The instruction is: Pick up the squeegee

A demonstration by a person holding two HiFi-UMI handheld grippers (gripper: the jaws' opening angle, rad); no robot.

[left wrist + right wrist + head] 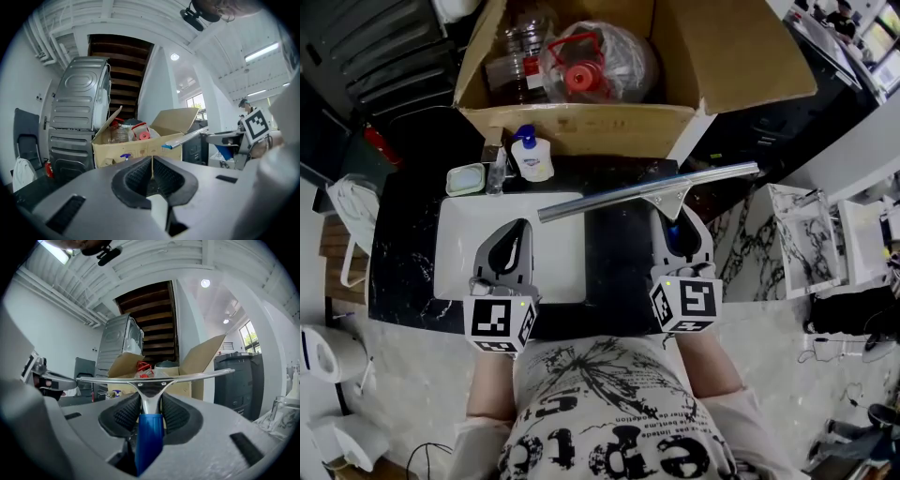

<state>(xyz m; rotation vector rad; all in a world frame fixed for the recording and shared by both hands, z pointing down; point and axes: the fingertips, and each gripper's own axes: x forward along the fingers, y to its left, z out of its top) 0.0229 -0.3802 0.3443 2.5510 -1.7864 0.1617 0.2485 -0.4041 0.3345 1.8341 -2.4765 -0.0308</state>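
The squeegee (649, 190) has a long metal blade bar and a blue handle (149, 436). My right gripper (678, 228) is shut on its metal neck just above the blue handle, holding the bar (154, 377) level in the air across the view. In the head view the bar spans from the white sink (455, 246) towards the right, above the dark counter (617, 262). My left gripper (511, 246) hangs over the sink with its jaws pressed together and nothing between them. From the left gripper view the squeegee bar (185, 138) shows at the right.
An open cardboard box (581, 129) with plastic bottles and a red-capped jug (584, 75) stands behind the sink. A soap pump bottle (531, 154) and a small dish (465, 178) sit at the sink's back rim. A white marbled surface (797, 239) lies to the right.
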